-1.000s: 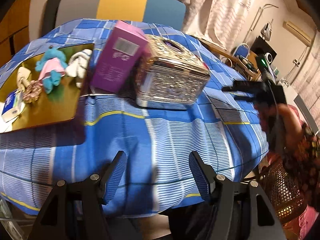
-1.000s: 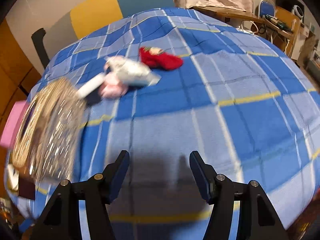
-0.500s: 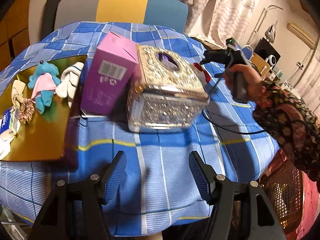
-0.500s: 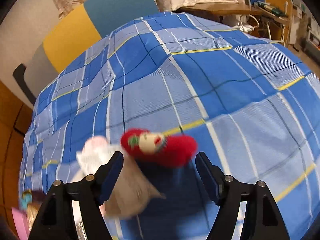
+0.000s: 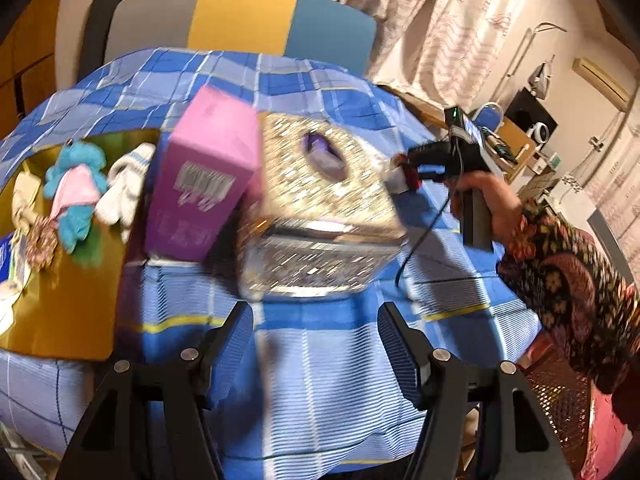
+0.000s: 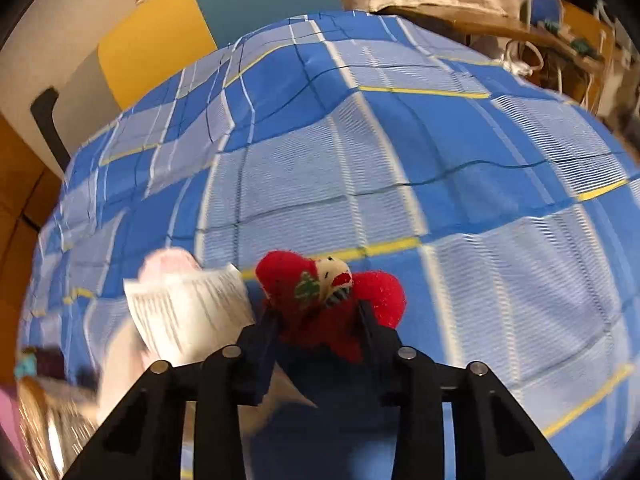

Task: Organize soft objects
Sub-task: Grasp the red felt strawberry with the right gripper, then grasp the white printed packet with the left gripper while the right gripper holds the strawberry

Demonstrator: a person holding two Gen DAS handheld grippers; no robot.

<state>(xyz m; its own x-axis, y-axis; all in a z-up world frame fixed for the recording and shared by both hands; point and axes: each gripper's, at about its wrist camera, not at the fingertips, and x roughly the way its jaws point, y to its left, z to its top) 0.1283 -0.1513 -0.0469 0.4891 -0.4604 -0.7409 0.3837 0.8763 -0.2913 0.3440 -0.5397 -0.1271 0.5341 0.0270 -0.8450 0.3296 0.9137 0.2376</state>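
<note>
In the right wrist view my right gripper (image 6: 320,314) is shut on a red plush sock with a small face (image 6: 332,292), on the blue checked cloth. A white printed packet (image 6: 188,312) and a pink soft thing (image 6: 168,262) lie just left of it. In the left wrist view my left gripper (image 5: 316,340) is open and empty above the cloth's near edge. A teal and pink plush (image 5: 76,192) and a white sock (image 5: 124,184) lie on the gold tray (image 5: 64,300) at the left. The right gripper (image 5: 404,168) shows there behind the tissue box.
A pink carton (image 5: 200,184) leans against a glittery silver tissue box (image 5: 320,208) mid-table. A chair back (image 5: 240,20) stands behind the table. A wicker basket (image 5: 560,400) sits on the floor at the right. Shelves and devices (image 5: 532,128) stand at the far right.
My right gripper moved forward over the red sock and closed on it. My left gripper drifted nearer the tissue box, still open.
</note>
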